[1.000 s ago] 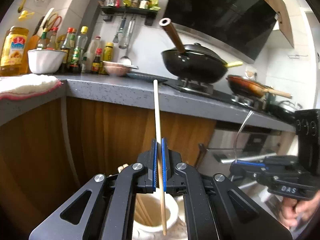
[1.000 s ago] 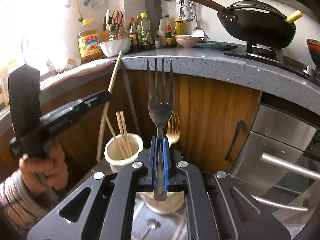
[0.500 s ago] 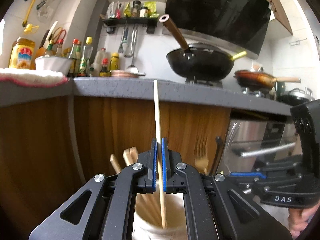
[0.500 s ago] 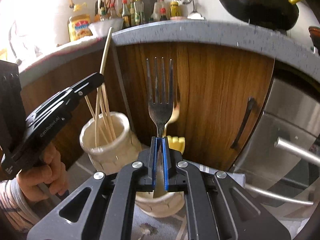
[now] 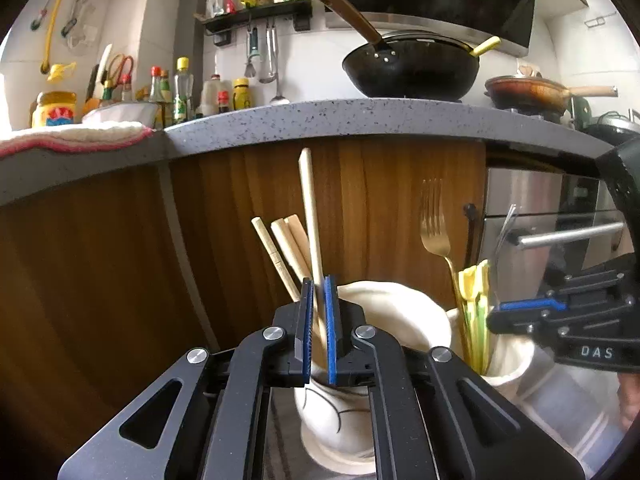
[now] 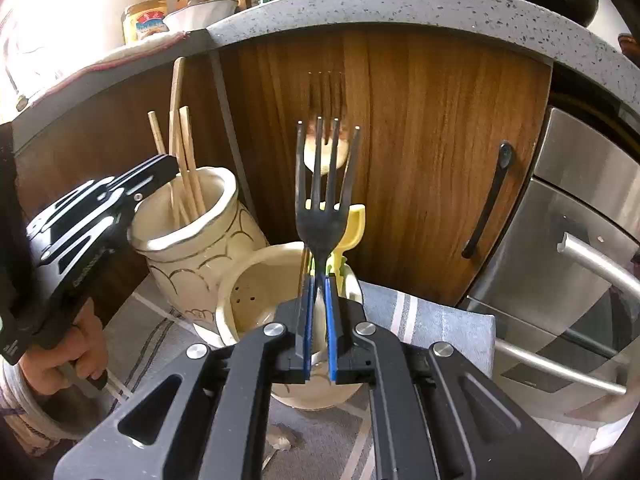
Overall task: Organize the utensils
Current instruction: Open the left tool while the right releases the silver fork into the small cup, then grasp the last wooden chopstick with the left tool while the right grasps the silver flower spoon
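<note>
Pale wood shows between the blue pads of the left hand-held gripper: a single long chopstick, upright, its lower end down inside the tall cream jar directly beneath the pads. There is a slight gap between pads and stick, so whether the chopstick is pinched or already let go cannot be told. Three more chopsticks lean in the same jar, just left of the gripped one. To the right of this gripper stands a second, lower cream holder with a gold fork and yellow-green utensils in it.

The right hand-held gripper is clenched on the neck of a dark fork, tines up, directly above the low perforated holder. The handle passes down between the pads toward that holder's mouth. A yellow utensil stands just behind the fork. Left of this gripper is the tall jar, holding chopsticks, with the left gripper at its rim. Both holders sit on a grey striped cloth below a wooden cabinet door.
</note>
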Action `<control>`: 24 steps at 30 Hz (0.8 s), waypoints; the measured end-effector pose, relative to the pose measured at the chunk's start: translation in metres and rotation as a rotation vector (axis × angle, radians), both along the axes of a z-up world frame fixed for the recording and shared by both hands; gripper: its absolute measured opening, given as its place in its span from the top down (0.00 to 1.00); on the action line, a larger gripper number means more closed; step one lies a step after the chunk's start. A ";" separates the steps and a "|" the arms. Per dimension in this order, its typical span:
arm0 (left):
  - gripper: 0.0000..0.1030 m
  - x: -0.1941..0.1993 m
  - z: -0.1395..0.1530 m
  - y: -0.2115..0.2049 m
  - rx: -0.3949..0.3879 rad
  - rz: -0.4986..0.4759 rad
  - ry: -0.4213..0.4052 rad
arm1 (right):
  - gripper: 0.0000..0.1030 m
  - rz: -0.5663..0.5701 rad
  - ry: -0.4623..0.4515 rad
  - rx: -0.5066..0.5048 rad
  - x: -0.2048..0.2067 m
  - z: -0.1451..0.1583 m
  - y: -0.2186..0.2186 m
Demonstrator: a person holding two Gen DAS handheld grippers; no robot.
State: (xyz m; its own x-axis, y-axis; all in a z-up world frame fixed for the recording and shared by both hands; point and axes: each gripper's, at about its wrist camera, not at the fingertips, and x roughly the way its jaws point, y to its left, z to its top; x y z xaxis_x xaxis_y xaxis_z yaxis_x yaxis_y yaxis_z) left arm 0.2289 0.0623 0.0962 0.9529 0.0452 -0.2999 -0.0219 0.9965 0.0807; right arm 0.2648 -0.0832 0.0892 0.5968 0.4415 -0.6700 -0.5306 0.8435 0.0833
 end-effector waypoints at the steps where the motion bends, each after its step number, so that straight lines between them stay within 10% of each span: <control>1: 0.88 -0.002 0.001 -0.001 0.015 0.000 -0.001 | 0.95 0.000 -0.003 0.000 0.000 0.001 -0.001; 5: 0.69 -0.009 0.007 -0.001 0.041 -0.005 -0.015 | 0.95 0.002 -0.012 0.010 -0.006 0.007 -0.006; 14: 0.60 -0.048 0.019 0.013 0.000 0.018 -0.060 | 0.93 0.004 -0.023 0.039 -0.032 0.016 -0.026; 24: 0.60 -0.081 -0.042 0.003 -0.050 -0.038 0.217 | 0.81 0.019 0.099 -0.010 -0.084 -0.042 -0.030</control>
State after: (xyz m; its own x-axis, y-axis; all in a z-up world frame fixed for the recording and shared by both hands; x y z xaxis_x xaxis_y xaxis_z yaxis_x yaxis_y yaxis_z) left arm 0.1483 0.0650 0.0543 0.8664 -0.0098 -0.4992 0.0286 0.9991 0.0301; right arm 0.1811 -0.1137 0.0467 0.5193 0.4454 -0.7294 -0.5363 0.8343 0.1276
